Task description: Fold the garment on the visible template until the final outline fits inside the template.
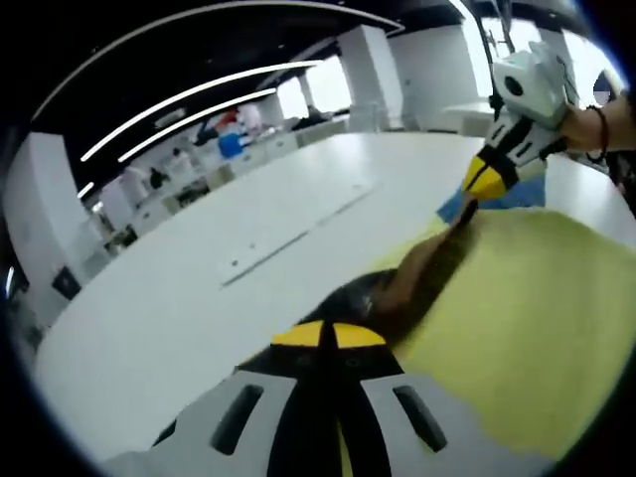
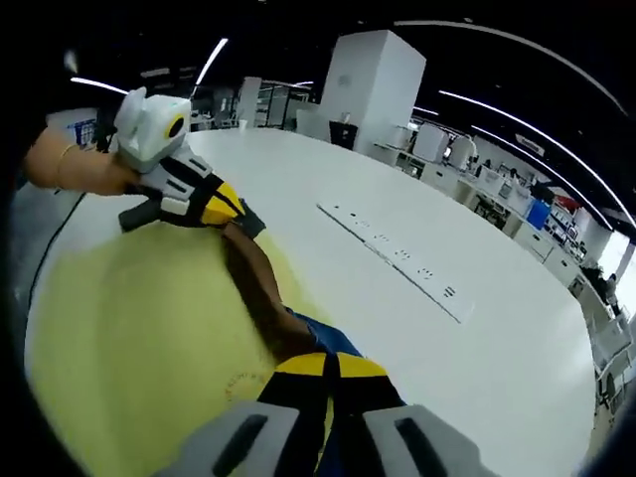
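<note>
On the white table (image 1: 199,288) lies a yellow template (image 1: 537,328), and along its far edge, the one facing the table's middle, a dark brown garment (image 1: 417,273) is stretched out in a narrow, bunched band. In the left gripper view, the left hand-held gripper (image 1: 328,336) has its yellow-tipped jaws closed together on one end of that band, while the right hand-held gripper (image 1: 475,194) comes in from the upper right with its tips pinched on the other end, beside a bit of blue (image 1: 512,196) at the template's far corner. The right gripper view gives the same arrangement from the opposite end: the right hand-held gripper (image 2: 328,366) is closed on the garment (image 2: 256,288) just above a blue patch (image 2: 328,338), and the left hand-held gripper (image 2: 238,211) grips the far end. A recessed socket strip (image 2: 397,253) runs across the middle of the table (image 2: 477,199).
</note>
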`<state>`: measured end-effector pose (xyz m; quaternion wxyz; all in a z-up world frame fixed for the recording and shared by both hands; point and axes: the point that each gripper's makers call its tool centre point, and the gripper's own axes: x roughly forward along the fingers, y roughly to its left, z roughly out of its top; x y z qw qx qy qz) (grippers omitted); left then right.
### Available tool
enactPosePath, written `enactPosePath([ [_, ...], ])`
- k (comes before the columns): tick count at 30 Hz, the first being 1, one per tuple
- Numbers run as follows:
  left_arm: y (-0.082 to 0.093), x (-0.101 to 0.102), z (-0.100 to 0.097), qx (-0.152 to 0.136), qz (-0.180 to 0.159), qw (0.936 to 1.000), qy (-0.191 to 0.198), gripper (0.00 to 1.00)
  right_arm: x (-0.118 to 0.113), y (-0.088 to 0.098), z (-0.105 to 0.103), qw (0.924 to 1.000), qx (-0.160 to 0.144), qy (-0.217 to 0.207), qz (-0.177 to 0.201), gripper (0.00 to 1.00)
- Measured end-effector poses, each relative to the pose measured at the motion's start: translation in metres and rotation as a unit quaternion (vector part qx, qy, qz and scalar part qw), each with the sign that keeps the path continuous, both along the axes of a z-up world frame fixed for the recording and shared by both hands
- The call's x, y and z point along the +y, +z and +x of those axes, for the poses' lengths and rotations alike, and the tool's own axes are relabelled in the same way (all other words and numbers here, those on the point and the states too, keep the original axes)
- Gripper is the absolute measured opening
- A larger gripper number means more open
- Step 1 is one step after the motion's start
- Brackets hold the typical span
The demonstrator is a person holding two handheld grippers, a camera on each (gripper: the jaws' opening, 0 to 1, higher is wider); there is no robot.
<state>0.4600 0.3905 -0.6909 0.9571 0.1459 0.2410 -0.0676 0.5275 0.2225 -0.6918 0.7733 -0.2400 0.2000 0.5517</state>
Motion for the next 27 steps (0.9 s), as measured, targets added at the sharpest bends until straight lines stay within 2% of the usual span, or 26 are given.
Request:
enactPosePath([
  [2,0.002,0.000,0.004,-0.004,-0.008,0.9999,0.011,0.00,0.002,0.002,0.005,1.0000,0.003,-0.006,0.005,0.00],
  [5,0.001,0.000,0.008,-0.004,-0.004,0.9998,0.022,0.00,0.005,0.002,0.012,0.9997,0.007,-0.020,0.014,0.00],
  [9,0.000,0.002,0.015,-0.009,-0.021,0.9987,0.045,0.00,0.007,0.001,0.022,0.9985,0.015,-0.044,0.031,0.00],
  [17,-0.010,0.009,0.029,-0.014,-0.046,0.9951,0.086,0.00,0.012,-0.010,0.039,0.9945,0.032,-0.090,0.042,0.00],
  [21,-0.013,0.014,0.035,-0.017,-0.032,0.9939,0.104,0.00,0.016,-0.016,0.046,0.9936,0.028,-0.104,0.034,0.00],
  [25,-0.015,0.017,0.041,-0.017,-0.036,0.9927,0.114,0.00,0.020,-0.018,0.050,0.9933,0.024,-0.109,0.031,0.00],
  [27,-0.016,0.020,0.042,-0.016,-0.035,0.9915,0.124,0.00,0.020,-0.019,0.057,0.9914,0.025,-0.125,0.031,0.00],
])
